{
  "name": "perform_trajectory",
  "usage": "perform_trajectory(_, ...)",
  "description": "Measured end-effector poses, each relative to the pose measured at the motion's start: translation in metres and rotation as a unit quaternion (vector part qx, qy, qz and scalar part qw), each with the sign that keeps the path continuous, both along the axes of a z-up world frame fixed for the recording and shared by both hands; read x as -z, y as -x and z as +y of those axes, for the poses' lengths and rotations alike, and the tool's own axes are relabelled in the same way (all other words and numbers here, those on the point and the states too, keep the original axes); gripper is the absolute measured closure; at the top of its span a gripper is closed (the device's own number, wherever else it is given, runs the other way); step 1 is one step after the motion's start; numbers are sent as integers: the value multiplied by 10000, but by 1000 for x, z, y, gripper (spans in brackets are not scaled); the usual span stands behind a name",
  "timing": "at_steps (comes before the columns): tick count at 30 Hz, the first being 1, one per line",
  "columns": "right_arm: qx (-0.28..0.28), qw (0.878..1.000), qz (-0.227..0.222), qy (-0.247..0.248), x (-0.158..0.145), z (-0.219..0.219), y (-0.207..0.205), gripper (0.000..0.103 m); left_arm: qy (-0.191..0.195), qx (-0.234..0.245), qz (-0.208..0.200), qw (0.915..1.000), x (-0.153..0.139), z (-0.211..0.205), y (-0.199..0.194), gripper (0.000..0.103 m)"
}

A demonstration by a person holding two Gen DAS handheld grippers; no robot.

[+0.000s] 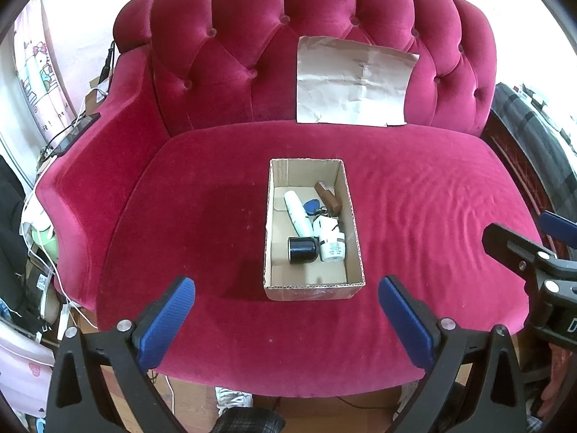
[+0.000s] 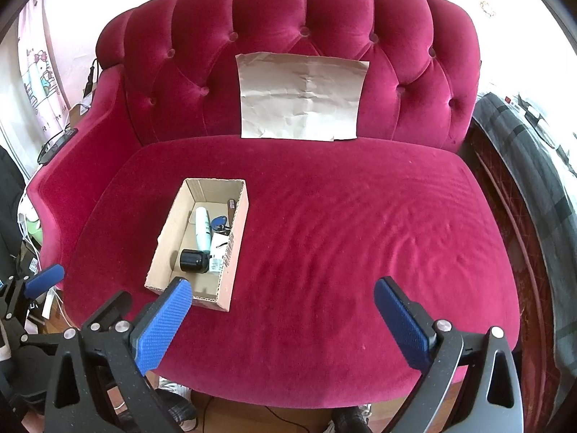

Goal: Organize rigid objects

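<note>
Crimson tufted sofa [image 1: 414, 195], creased paper [image 1: 353, 79] against backrest.
Cardboard box [image 1: 355, 231] on seat, long axis toward backrest; left tongs [image 1: 286, 310] and right tongs [image 2: 283, 310] spread, empty.

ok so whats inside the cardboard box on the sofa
The cardboard box holds a white tube, a brown cylinder, a blue key fob, a black jar and a white labelled bottle. Whatever lies beneath this pile is hidden.
</note>
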State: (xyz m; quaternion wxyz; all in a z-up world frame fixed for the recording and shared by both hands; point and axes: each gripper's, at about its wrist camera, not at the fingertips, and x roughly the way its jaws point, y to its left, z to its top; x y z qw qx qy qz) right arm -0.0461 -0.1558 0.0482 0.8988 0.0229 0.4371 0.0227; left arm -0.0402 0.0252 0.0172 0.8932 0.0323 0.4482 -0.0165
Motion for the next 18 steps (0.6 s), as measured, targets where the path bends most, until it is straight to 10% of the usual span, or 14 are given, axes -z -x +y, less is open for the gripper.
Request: perform_trajectory(18,-8,10000,-48,55,5,0,-4,0,7,55,-15,10000,5,-6,-4,0)
